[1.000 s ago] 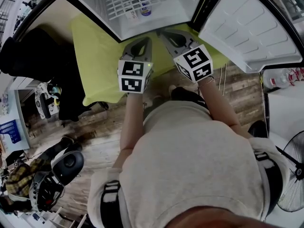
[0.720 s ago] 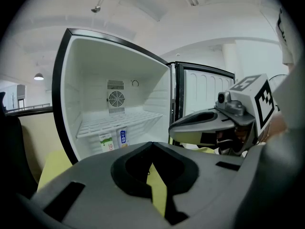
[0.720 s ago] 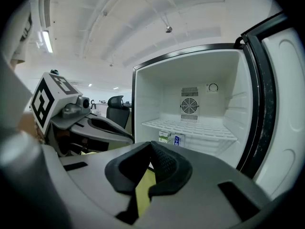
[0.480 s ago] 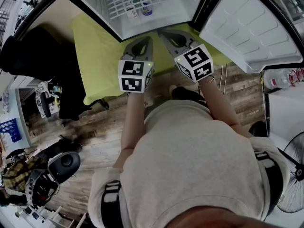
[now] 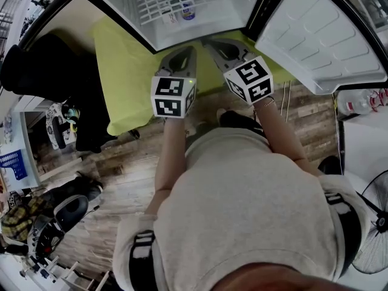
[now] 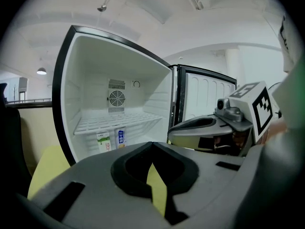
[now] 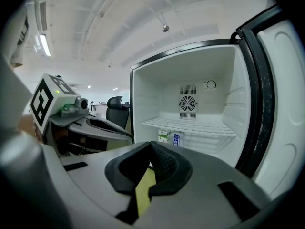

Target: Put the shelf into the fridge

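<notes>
A: How many grippers, and what are they doing?

B: Two. The left gripper [image 5: 183, 51] and the right gripper [image 5: 213, 42] are side by side in front of the open fridge [image 5: 119, 10], each with one marker cube [image 5: 171, 96] on its back. In the left gripper view the jaws are closed tip to tip with nothing between them. Only a sliver of yellow-green cloth [image 5: 124, 71] shows lower down behind them. The right gripper view shows the same: jaws together and empty.

A: And the shelf?

B: One white wire shelf [image 6: 116, 122]. It sits level inside the fridge, spanning from side wall to side wall below the round fan grille [image 6: 116, 99] on the back wall.

A: Where is it relative to the grippers?

B: Ahead of both and a little above the jaw tips in each gripper view. It is well apart from them, and neither gripper touches it. From the head view it lies beyond the jaw tips, deeper in the cabinet.

A: Anything else in there?

B: Two cartons [image 6: 101, 142] [image 6: 121, 138], upright and next to each other under the shelf. The one fridge door [image 5: 321, 35] is swung wide open on the right.
</notes>
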A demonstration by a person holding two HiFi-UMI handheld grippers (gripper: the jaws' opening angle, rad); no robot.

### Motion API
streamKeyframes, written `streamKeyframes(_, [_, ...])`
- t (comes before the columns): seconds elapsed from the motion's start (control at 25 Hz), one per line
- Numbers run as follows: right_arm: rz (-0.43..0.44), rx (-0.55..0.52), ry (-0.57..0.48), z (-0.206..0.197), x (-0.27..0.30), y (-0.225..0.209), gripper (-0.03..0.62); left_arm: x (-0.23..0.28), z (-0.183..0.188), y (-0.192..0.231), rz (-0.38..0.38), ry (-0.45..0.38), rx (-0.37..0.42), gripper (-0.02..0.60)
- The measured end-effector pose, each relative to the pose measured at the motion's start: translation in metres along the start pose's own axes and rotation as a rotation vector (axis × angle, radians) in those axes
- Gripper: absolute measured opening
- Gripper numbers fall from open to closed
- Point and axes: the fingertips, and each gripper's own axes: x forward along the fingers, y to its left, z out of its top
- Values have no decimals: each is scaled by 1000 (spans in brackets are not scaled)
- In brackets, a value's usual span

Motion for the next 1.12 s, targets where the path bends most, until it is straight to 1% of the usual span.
streamKeyframes(0.2, [4,4,-3,0,-1,0,9,2,0,-1,-1,0,-14,3])
streamKeyframes(0.52, [20,15,-18,3,-3,-3,9,4,2,-1,9,2,-4,3])
streamKeyframes(0.72, [27,1,-21,5,-3,-3,9,5,0,-1,16,7,5,3])
streamKeyframes(1.12, [36,4,-8,-3,-5,-7,9,7,1,-4,27,10,14,3])
